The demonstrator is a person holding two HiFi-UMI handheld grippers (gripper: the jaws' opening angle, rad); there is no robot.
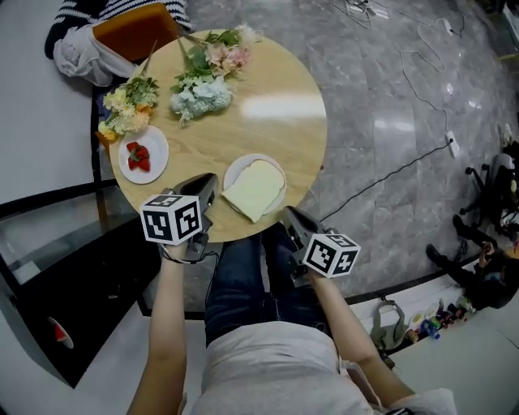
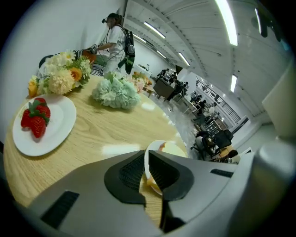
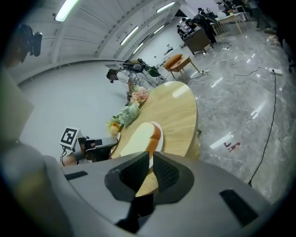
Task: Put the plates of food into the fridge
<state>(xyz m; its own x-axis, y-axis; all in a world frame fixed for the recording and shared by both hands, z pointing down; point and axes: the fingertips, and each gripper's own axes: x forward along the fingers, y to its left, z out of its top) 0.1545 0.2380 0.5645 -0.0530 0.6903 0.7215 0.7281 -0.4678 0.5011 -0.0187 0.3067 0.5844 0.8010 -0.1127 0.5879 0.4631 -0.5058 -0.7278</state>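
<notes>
A white plate (image 1: 236,167) holding a slice of bread (image 1: 255,190) lies near the front edge of the round wooden table (image 1: 268,113). My left gripper (image 1: 212,185) is at the plate's left side, and in the left gripper view the jaws (image 2: 146,169) are shut on the white rim (image 2: 148,159). At the plate's front right edge, my right gripper (image 1: 286,214) is shut on the rim too (image 3: 151,166), with the bread (image 3: 138,138) just beyond its jaws. A second plate (image 1: 157,142) with strawberries (image 1: 139,156) sits further left (image 2: 58,121).
Flower bunches (image 1: 201,91) (image 1: 128,105) lie across the table's far left half. A person in striped sleeves (image 1: 73,24) sits behind the table with an orange seat (image 1: 134,28). Cables (image 1: 405,166) run over the grey floor to the right. A dark glass cabinet (image 1: 57,243) stands to the left.
</notes>
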